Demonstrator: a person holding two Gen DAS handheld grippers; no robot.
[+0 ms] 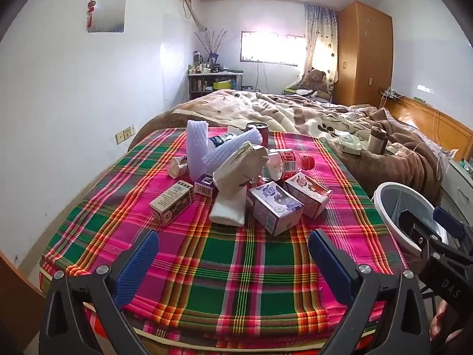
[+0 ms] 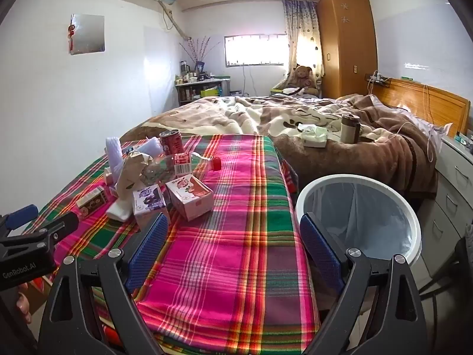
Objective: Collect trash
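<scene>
The left hand-held gripper hangs with its blue pads spread wide and nothing between them, tilted down over the near part of the plaid cloth that covers the surface. The right hand-held gripper is just as wide and empty, its right pad in front of the rim of the white bin, which stands beside the cloth's right edge with a liner inside.

The trash sits heaped in the middle of the cloth, well ahead of both pairs of jaws: a purple carton and a pink carton nearest, a small brown box to the left, a folded white pad, a crumpled paper bag, white foam netting, a clear bottle with a red cap and a red can behind.

Nothing is collected yet, as far as the bin's visible part shows. A good start would be the loose front cartons: squeeze across the narrow faces, lift straight, and leave the taller stacked pieces until the ones propping them are gone.
</scene>
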